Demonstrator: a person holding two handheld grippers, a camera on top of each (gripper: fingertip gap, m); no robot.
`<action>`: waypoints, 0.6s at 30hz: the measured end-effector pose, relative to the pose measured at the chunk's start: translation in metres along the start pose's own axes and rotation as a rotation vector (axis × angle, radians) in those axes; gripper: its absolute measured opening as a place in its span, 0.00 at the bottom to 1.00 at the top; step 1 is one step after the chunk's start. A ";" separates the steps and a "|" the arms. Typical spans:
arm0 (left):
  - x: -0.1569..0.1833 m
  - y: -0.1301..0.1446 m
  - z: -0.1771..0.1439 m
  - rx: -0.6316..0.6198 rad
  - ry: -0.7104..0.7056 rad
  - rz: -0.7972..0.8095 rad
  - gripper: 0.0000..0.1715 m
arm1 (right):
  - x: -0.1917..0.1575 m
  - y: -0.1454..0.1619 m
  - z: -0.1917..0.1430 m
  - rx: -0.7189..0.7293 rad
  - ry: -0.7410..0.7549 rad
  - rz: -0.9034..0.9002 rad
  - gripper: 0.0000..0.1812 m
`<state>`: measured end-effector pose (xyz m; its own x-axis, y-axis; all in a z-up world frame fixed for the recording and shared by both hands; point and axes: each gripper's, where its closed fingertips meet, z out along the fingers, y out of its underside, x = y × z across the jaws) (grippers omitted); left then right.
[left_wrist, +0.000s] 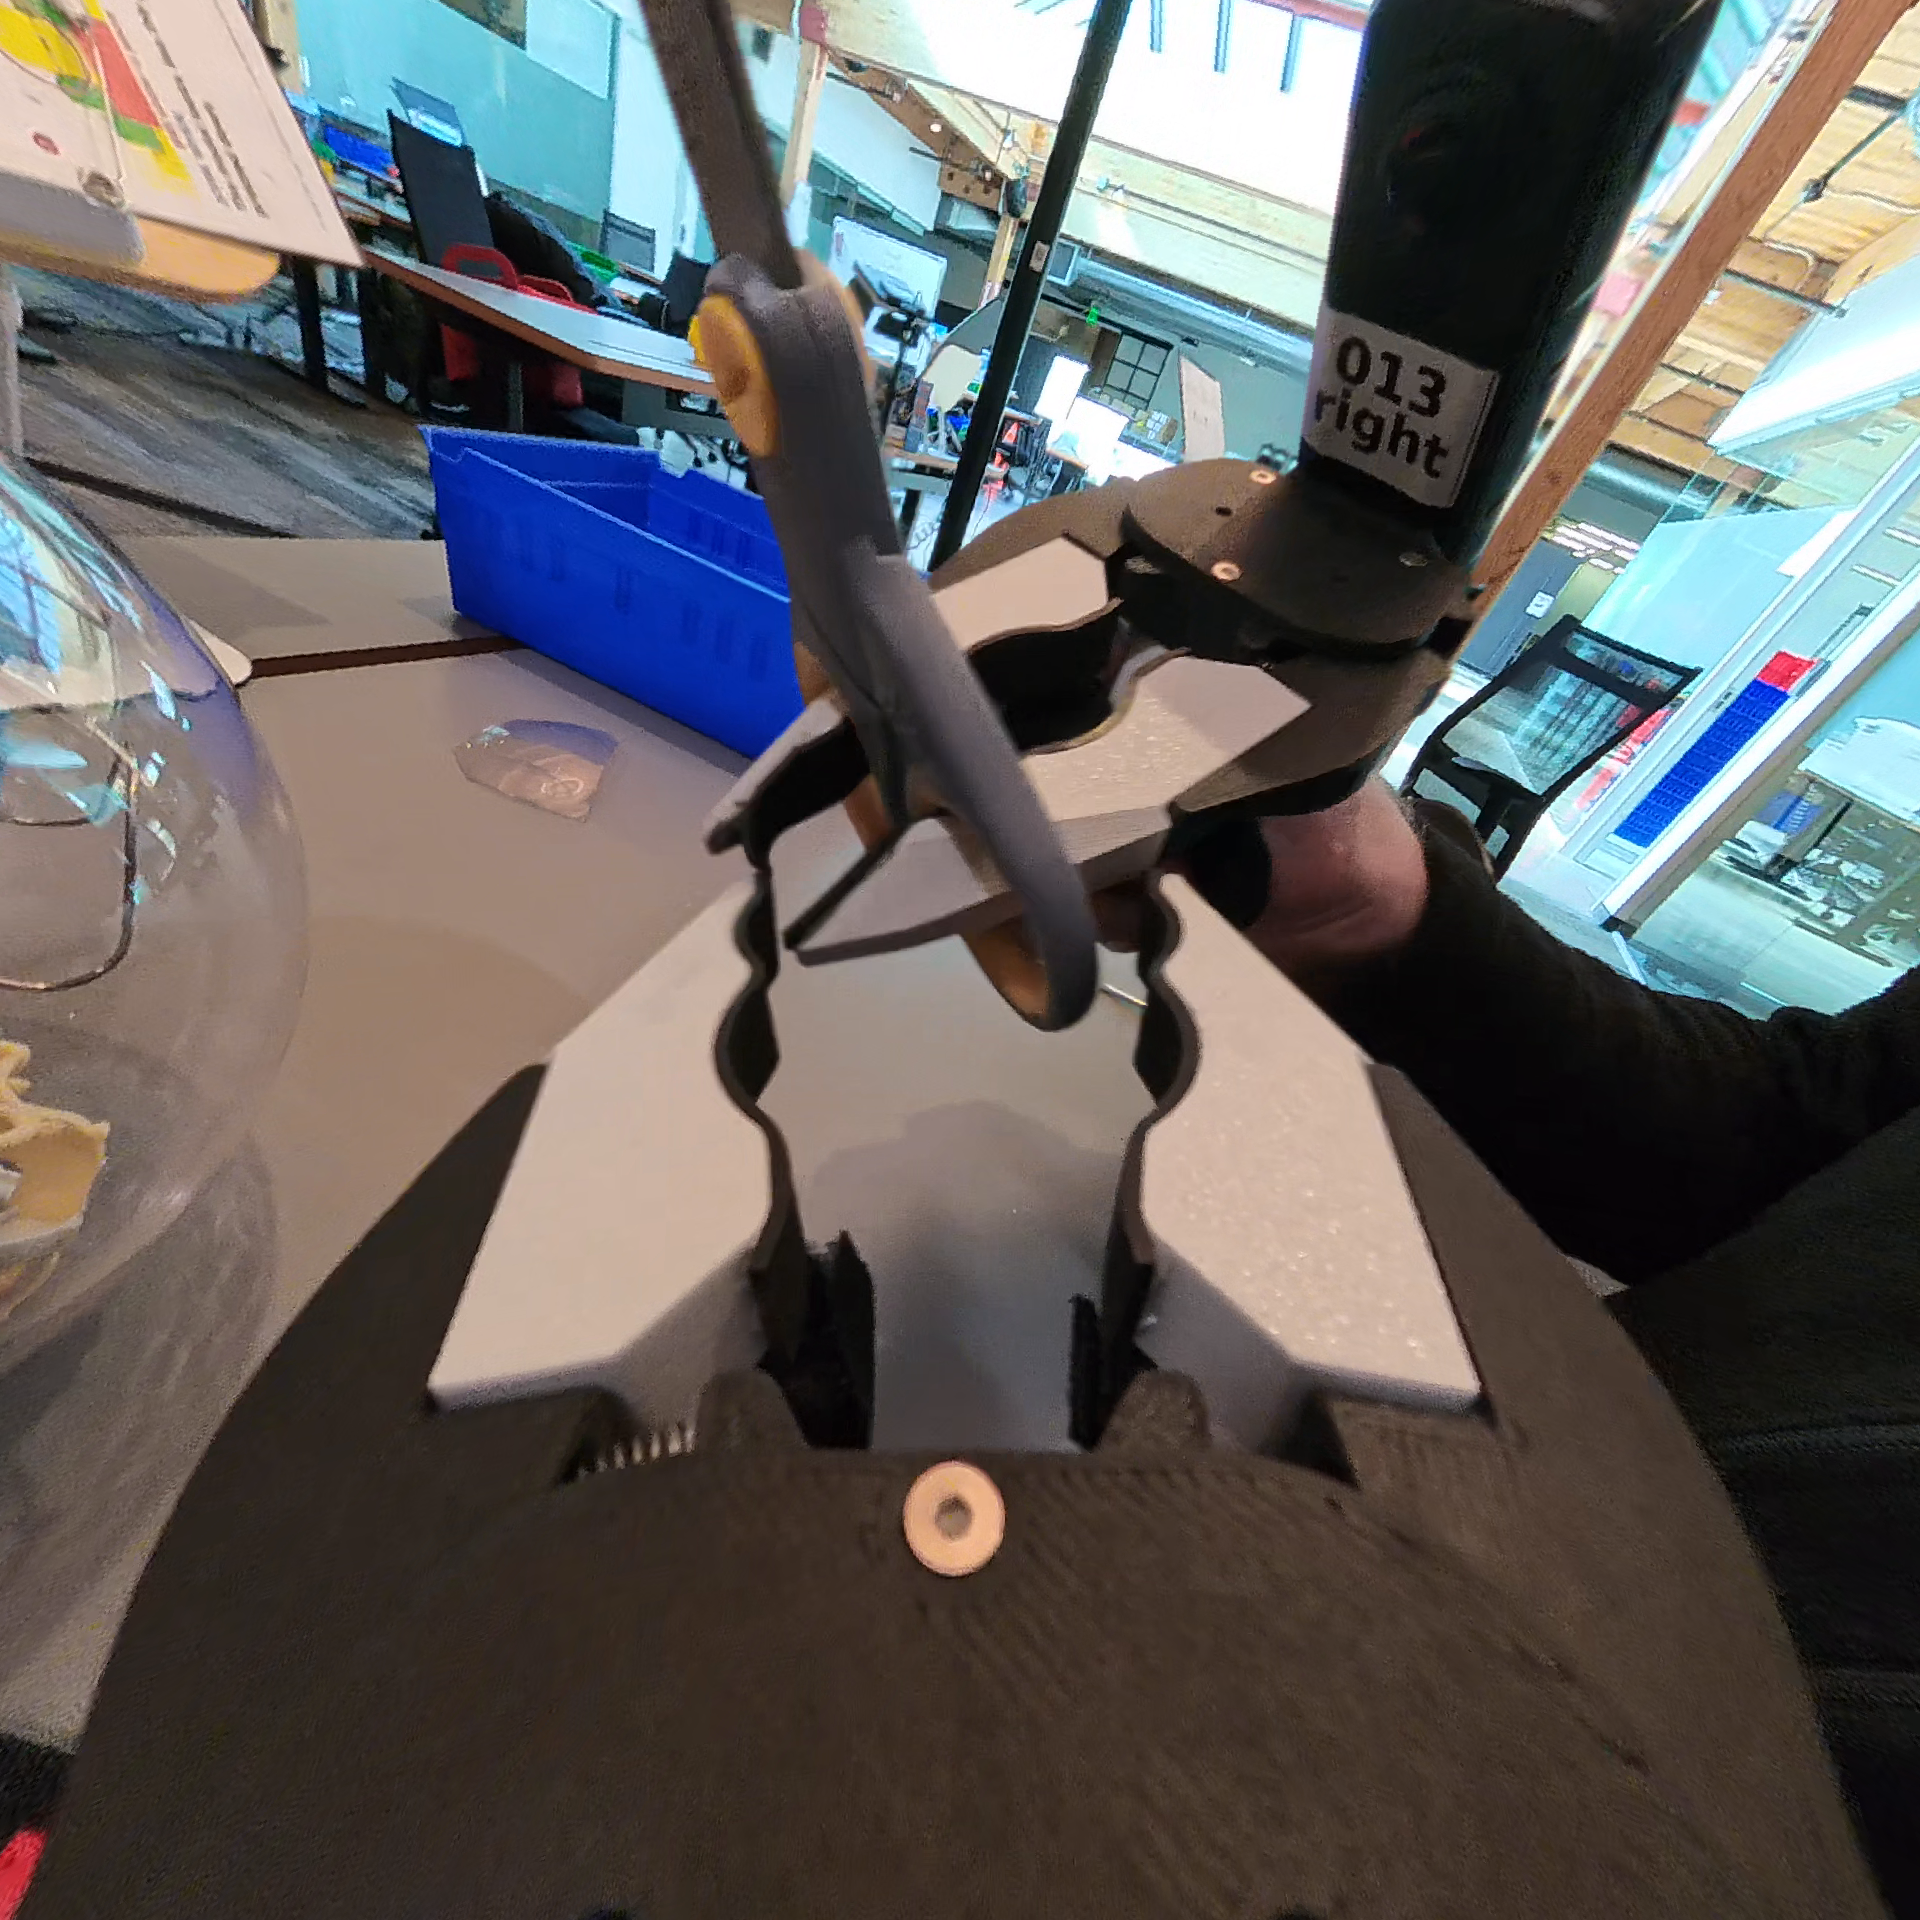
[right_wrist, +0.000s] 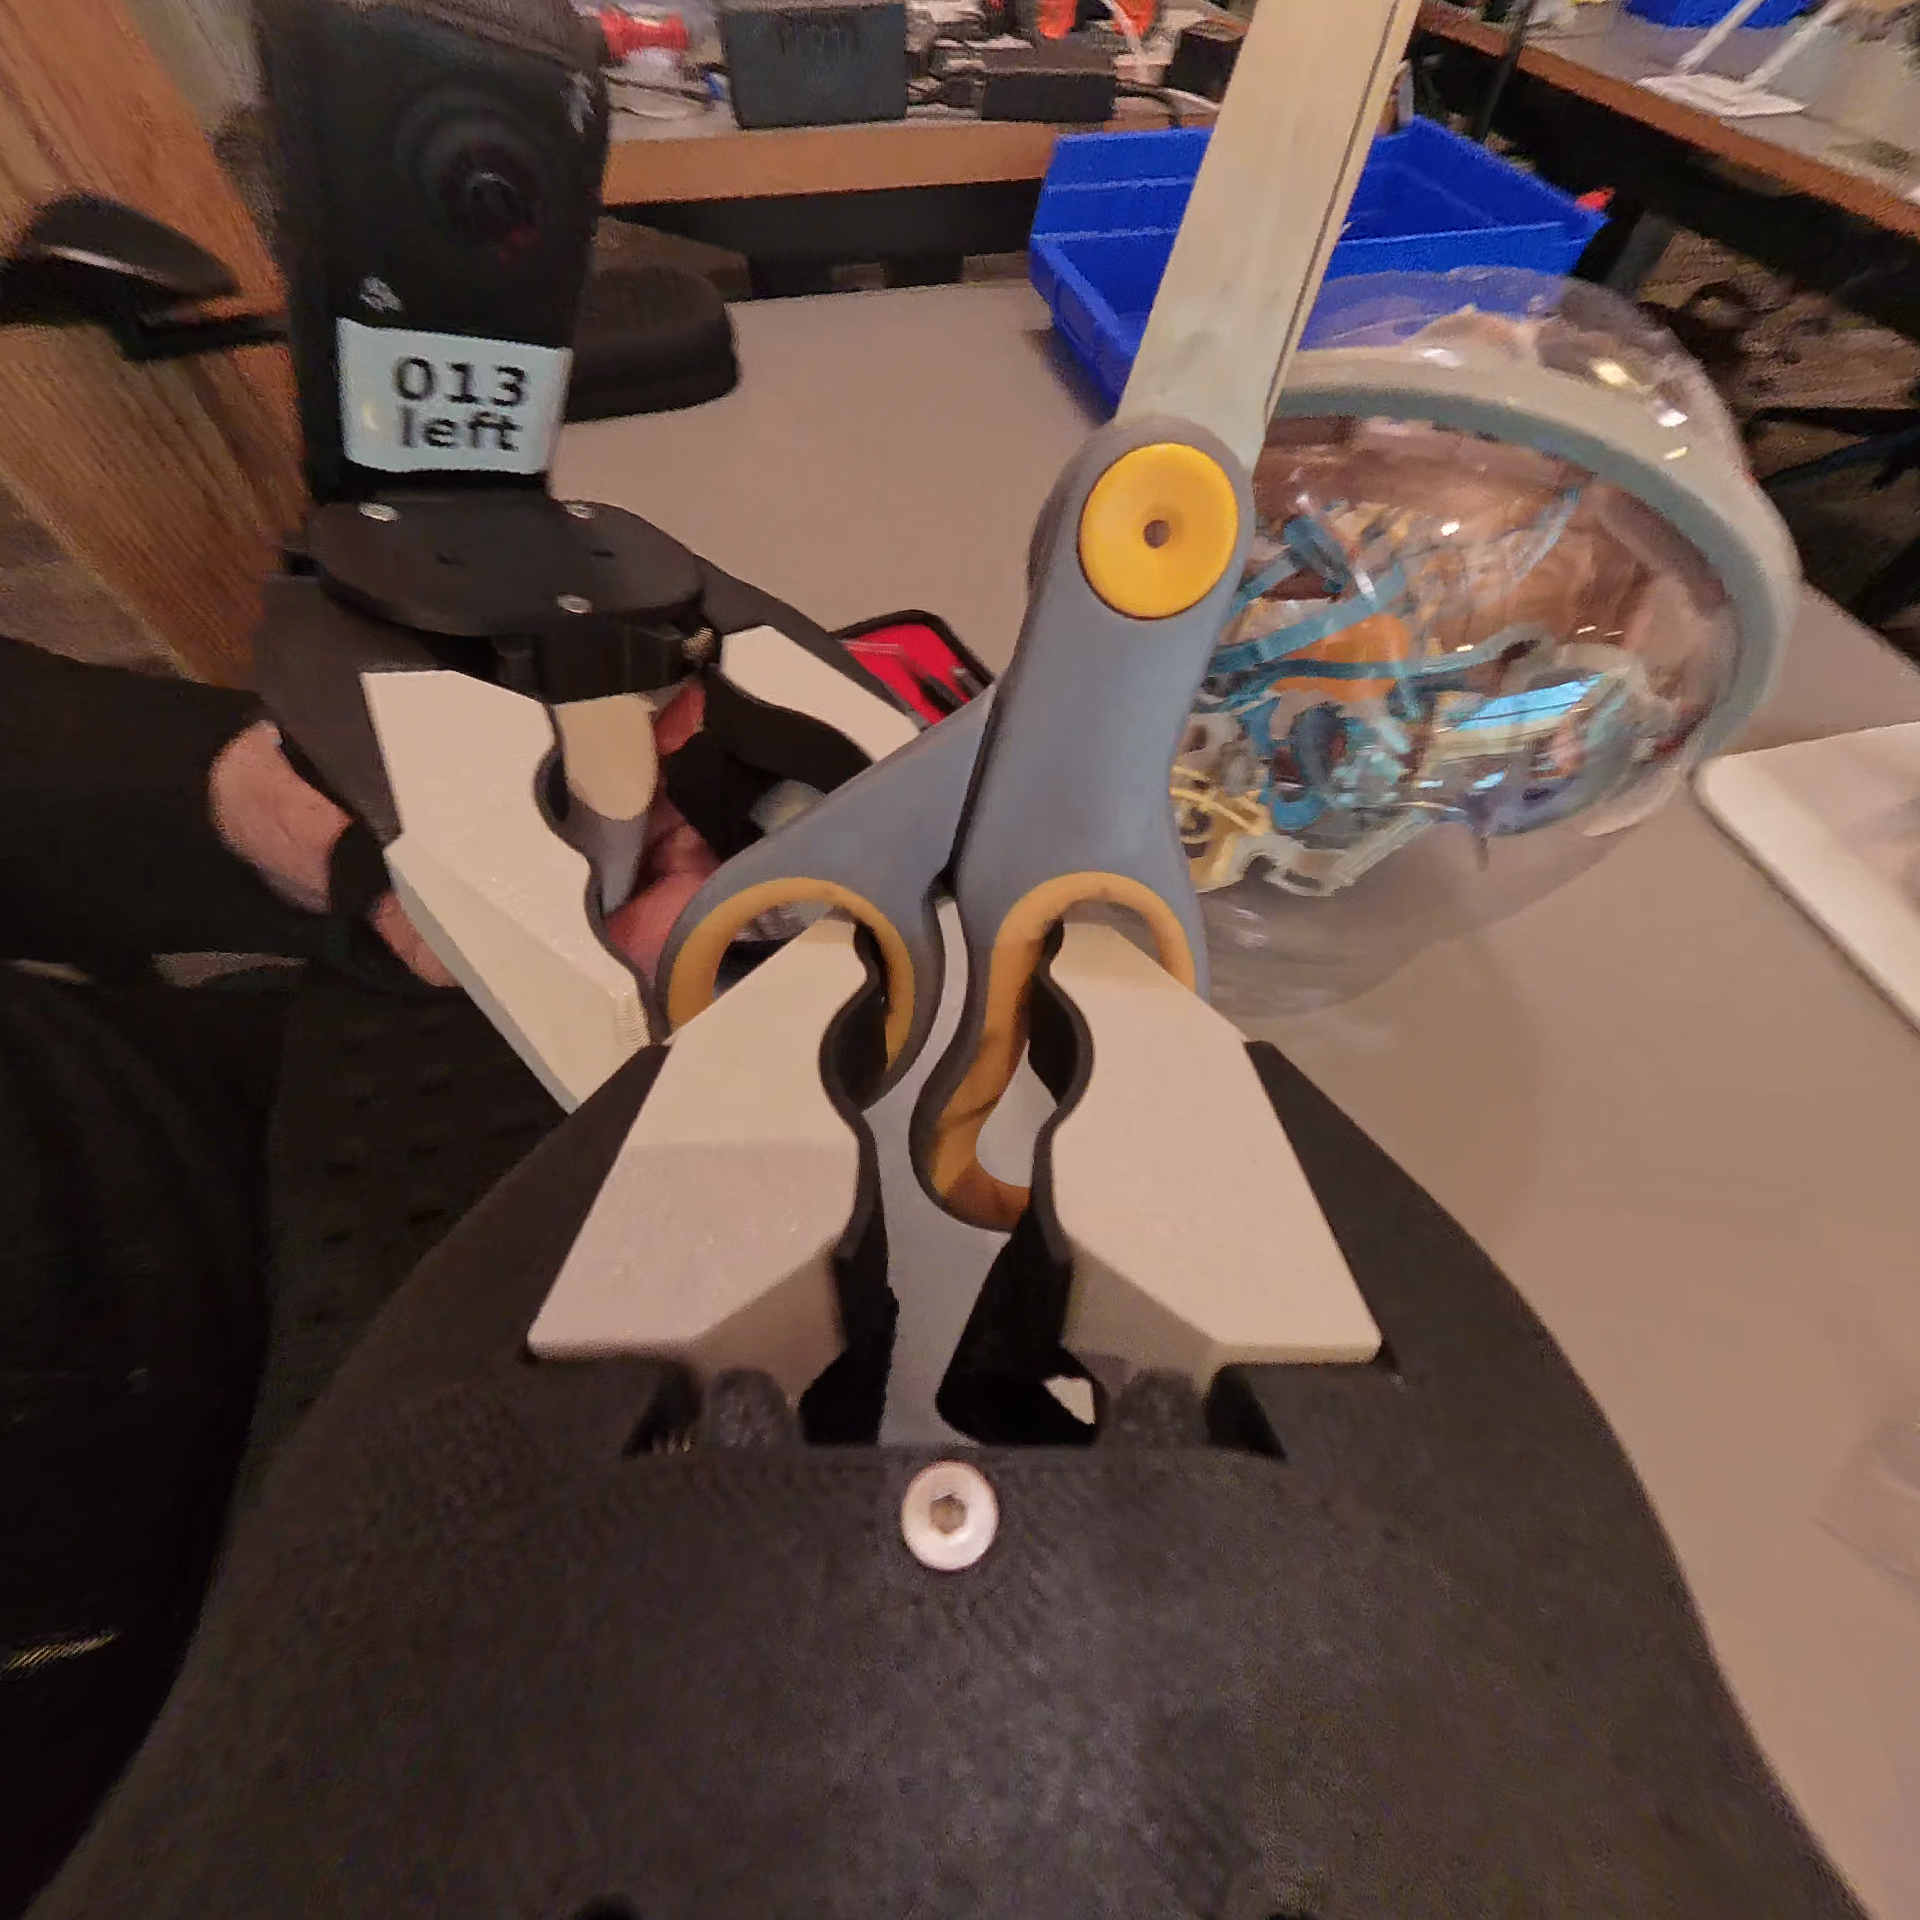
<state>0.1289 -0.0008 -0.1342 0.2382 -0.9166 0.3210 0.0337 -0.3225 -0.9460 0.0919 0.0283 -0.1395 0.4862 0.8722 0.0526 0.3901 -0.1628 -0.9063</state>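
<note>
**Scissors hooked on the right gripper, left one empty**

Closest to the lens in the right wrist view is the right gripper (right_wrist: 961, 1029), and its two fingers (right_wrist: 727, 1164) are poked through the scissors' (right_wrist: 1081, 727) handle loops, one finger per loop. The gap between them is narrow, with the inner sides of both loops sitting in it. So it's carrying the scissors by the loops, blades pointing up and away and closed together, yellow pivot button facing the camera.

The left gripper (left_wrist: 951, 956) is spread wide with nothing between its fingers. From its view the scissors hang just past the fingertips, and the lowest loop dips between the tips without clearly touching either. A gloved hand (left_wrist: 1320, 894) holds the right gripper's handle.

Containers: one clear bowl (right_wrist: 1507, 665) lying tipped on the grey table (right_wrist: 1455, 1247), stuffed with blue, yellow and orange scraps. One blue bin (left_wrist: 613, 592) behind it; can't tell what's inside. A small clear scrap (left_wrist: 540, 764) lies on the table near the bin.

Count: one pair of scissors, two grippers, one bowl, one bin.
</note>
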 end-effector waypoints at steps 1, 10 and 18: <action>-0.001 -0.002 -0.002 0.006 -0.007 0.003 0.38 | 0.006 -0.002 0.000 -0.014 0.059 -0.026 0.11; -0.004 -0.020 -0.023 0.048 0.011 0.057 0.38 | 0.011 -0.030 0.007 0.022 0.210 -0.105 0.16; 0.018 -0.025 -0.026 -0.007 0.099 0.191 0.34 | 0.014 -0.043 0.010 0.018 0.227 -0.142 0.53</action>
<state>0.1066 -0.0154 -0.1034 0.1427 -0.9800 0.1389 -0.0099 -0.1417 -0.9899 0.0742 0.0520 -0.1042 0.5918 0.7593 0.2705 0.4536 -0.0363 -0.8904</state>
